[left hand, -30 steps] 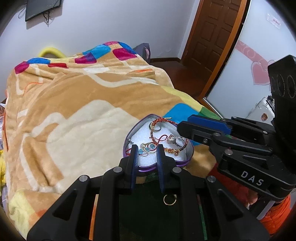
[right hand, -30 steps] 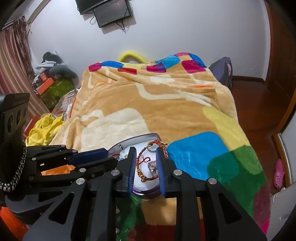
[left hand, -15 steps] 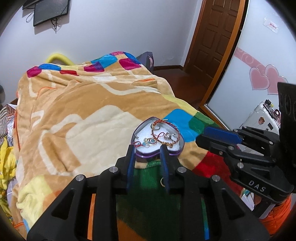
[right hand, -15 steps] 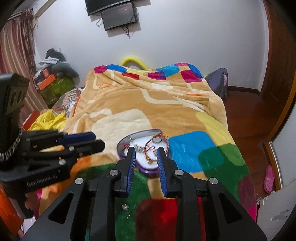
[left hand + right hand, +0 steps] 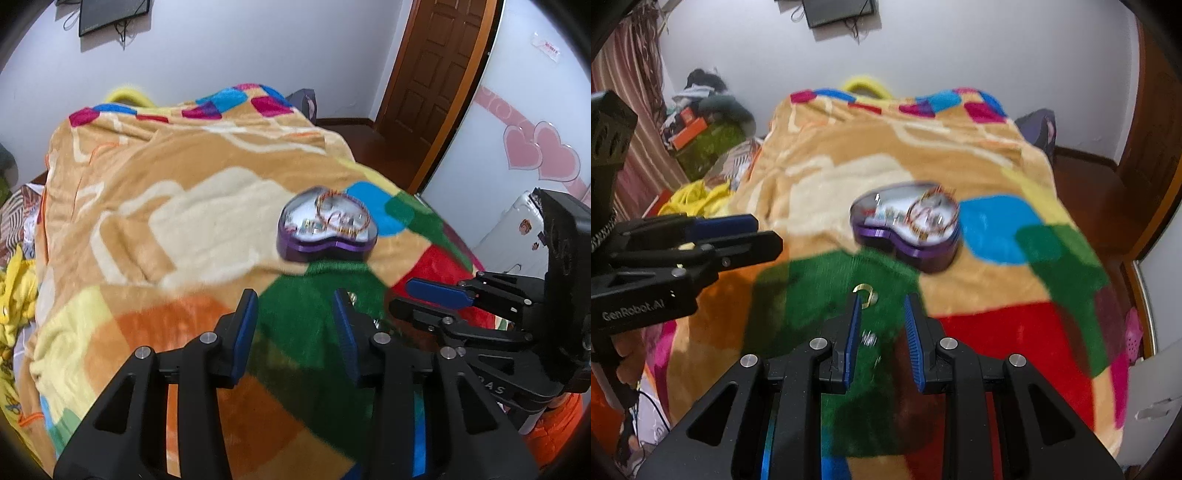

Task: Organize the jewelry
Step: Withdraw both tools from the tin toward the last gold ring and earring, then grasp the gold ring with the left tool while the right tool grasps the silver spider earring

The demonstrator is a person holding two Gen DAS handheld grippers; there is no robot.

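Scene: bed w/ multicolour blanket [image 5: 155,206]. Purple heart-shaped box [image 5: 327,229] sits on blanket, lid off, near border of tan and green patches; blue patch just beside it on its right. Box interior white; contents blurred in both views, but a red-gold bracelet [image 5: 341,216] loops over the top of the contents, w/ smaller metal pieces under it that cannot be told apart. Left gripper [image 5: 295,314]: jaws apart, nothing between them, held above the green patch, short of the box and not touching it. Right gripper [image 5: 881,314]: jaws apart w/ narrower gap, nothing clamped, also over green patch, box well ahead. Gold ring [image 5: 864,293] lies loose on green patch, just ahead of the right gripper's left fingertip; part of ring hidden behind that finger. A small silver item [image 5: 868,338] lies on blanket in the gap between the right fingers; type cannot be told (blur). In left wrist view the right gripper enters from right edge, fingers pointing left, blue pad [image 5: 437,293] visible, gap cannot be judged from that side. In right wrist view the left gripper enters from left edge, fingers pointing right. Background: wall-mounted screen [image 5: 840,11], wood door [image 5: 432,70], pink heart decals [image 5: 539,155], yellow cloth [image 5: 694,197] beside bed.
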